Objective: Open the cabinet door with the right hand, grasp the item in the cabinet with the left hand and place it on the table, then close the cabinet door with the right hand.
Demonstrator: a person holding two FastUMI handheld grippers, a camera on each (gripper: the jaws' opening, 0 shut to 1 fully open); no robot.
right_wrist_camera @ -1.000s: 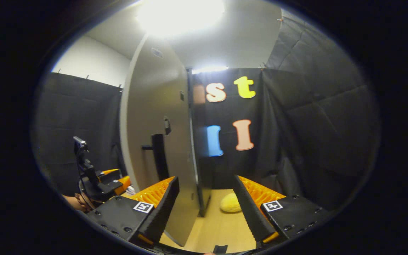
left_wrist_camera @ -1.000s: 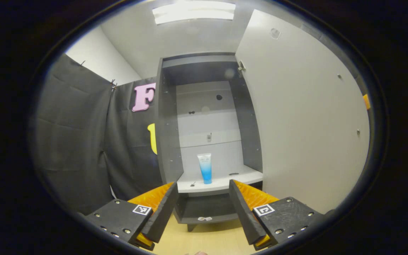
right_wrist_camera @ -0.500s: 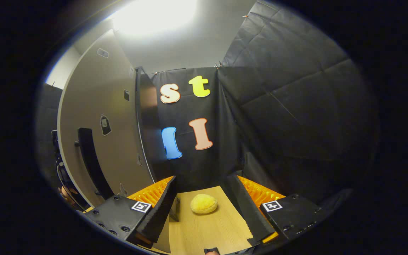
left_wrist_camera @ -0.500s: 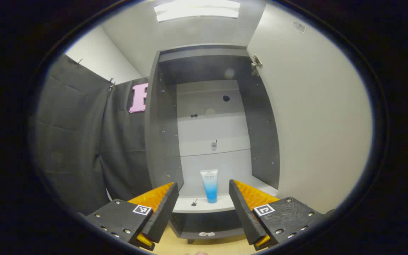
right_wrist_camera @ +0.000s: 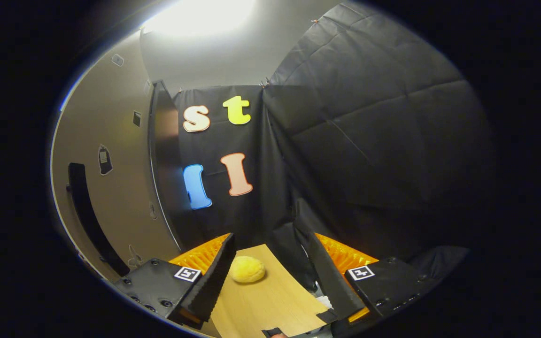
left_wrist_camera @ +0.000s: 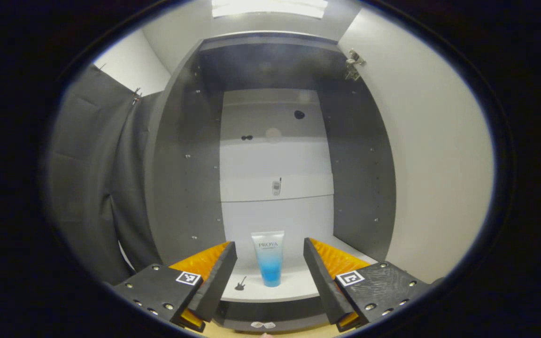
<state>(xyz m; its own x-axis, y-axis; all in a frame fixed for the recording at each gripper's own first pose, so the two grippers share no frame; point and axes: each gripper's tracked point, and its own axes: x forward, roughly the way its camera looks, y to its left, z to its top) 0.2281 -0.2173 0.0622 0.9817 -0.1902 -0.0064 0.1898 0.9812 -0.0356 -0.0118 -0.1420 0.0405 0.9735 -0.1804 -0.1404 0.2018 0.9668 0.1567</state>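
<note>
The cabinet door point(left_wrist_camera: 439, 155) is open, and the left tool point(left_wrist_camera: 269, 263), spread wide with nothing in it, must next reach in and pinch the tube point(left_wrist_camera: 268, 257).

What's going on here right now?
The cabinet door stands open. The left gripper, open, points at a blue tube standing upright on a shelf inside the cabinet, not yet touching it. The right gripper, open and empty, hangs over the wooden table, where a yellow lump lies.
</note>
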